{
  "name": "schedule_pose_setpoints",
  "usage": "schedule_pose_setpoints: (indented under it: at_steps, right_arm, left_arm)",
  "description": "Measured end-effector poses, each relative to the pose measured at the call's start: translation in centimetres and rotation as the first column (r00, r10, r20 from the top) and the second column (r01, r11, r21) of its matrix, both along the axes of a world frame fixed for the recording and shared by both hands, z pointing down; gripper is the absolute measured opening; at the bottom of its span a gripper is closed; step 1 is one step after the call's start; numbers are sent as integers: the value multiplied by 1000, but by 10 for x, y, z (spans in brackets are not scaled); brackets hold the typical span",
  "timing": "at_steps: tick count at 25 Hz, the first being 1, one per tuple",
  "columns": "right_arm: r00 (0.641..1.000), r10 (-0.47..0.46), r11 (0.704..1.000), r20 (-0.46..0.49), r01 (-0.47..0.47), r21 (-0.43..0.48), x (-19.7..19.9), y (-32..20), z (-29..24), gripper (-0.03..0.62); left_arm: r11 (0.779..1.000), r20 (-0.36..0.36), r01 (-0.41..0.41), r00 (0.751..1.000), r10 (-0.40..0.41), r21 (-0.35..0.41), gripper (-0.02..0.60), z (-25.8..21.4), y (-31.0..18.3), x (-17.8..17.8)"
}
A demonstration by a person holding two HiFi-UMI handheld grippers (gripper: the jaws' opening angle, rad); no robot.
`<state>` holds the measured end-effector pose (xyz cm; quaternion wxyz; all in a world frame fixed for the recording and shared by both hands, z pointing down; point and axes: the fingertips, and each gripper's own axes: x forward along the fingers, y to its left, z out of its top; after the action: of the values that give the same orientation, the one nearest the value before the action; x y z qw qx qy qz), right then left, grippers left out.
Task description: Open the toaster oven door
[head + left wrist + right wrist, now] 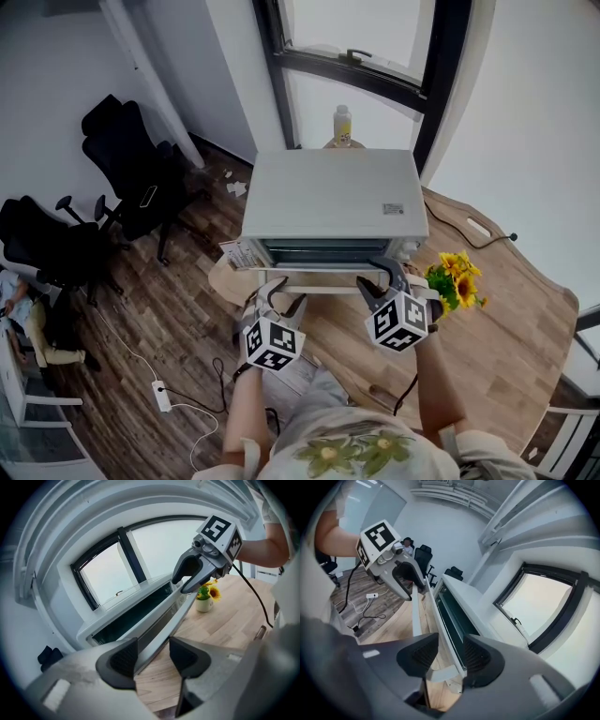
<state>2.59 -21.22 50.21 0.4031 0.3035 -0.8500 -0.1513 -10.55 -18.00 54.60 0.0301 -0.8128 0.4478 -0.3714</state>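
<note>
Toaster oven (pixel 328 192) door (pixel 319 270) is ajar. Left gripper (pixel 153 645) has its jaws apart, straddling the door handle (pixel 162 637). Right gripper (pixel 450 642) does likewise at the other end.

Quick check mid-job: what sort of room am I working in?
Probably an office or lab rather than a kitchen: black office chairs stand on a wood floor, and the toaster oven sits on a wooden table under a big window.
</note>
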Motion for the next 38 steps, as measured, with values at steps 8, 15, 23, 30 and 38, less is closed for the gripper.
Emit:
schedule_pose_setpoints:
  at_steps: [8, 15, 23, 30, 38]
  right_arm:
    - [998, -41, 999, -44, 39, -35, -7, 13, 17, 84]
    - [999, -38, 999, -34, 37, -28, -5, 15, 18, 83]
    - [999, -39, 999, -26, 38, -24, -8, 16, 17, 83]
    - [999, -36, 999, -21, 36, -13, -6, 17, 18, 84]
    - [999, -33, 999, -19, 33, -20, -6, 24, 22, 84]
  left_arm:
    - [1000, -2, 0, 1000, 0, -27, 219, 8, 14, 0]
    - [994, 22, -67, 997, 69, -91, 219, 0, 28, 5]
    - [999, 55, -35, 998, 34, 5, 213, -38, 10, -14]
    - [996, 178, -75, 981, 81, -39, 213, -20, -8, -18]
    - [991, 232, -111, 964, 127, -80, 167, -8, -14, -12]
